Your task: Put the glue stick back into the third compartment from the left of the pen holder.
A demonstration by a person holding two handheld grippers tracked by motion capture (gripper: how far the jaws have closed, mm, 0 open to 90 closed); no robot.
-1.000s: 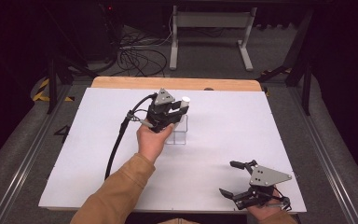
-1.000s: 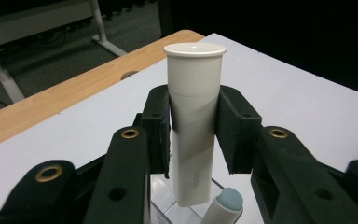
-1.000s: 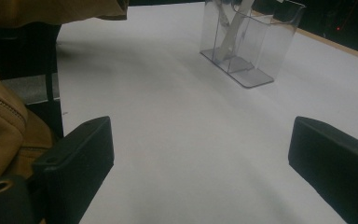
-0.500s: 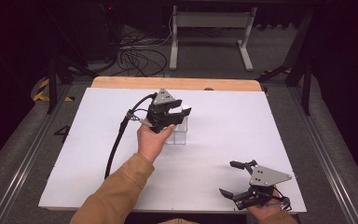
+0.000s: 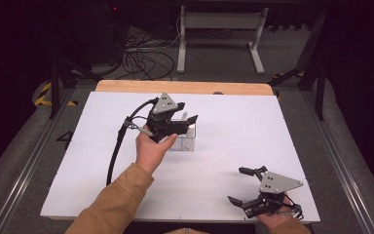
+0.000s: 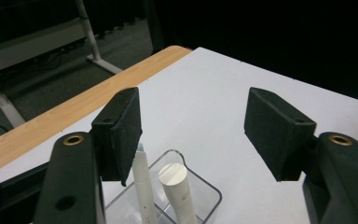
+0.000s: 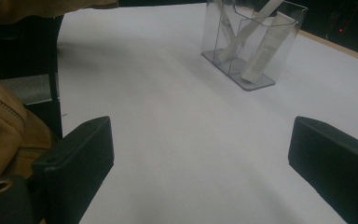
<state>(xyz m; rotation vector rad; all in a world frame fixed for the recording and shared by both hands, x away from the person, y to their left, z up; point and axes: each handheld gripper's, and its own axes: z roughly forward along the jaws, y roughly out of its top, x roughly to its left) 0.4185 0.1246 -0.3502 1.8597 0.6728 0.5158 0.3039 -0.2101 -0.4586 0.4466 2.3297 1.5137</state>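
Note:
A clear plastic container [image 5: 187, 143] stands on the white table near its middle. Two white tubes lean inside it, a thick one [image 6: 175, 181] and a thin one [image 6: 142, 183]. My left gripper [image 5: 189, 120] hovers just above the container's rim, open, with nothing between its jaws [image 6: 193, 133]. My right gripper [image 5: 236, 185] rests low at the table's near right corner, open and empty. In the right gripper view [image 7: 200, 158] it faces the container [image 7: 242, 44], which is far off, with the white tubes [image 7: 265, 44] showing through its walls.
The white table top [image 5: 233, 122] has a wooden strip [image 5: 185, 87] along its far edge. A black cable [image 5: 119, 141] trails from the left gripper across the table's left half. A tan sleeve [image 7: 0, 126] sits close beside the right gripper. Metal stand legs [image 5: 219, 22] are on the floor beyond.
The left gripper's jaws have spread wider above the container, and the white piece seen at its tips a second ago is no longer between them. The right gripper has stayed put.

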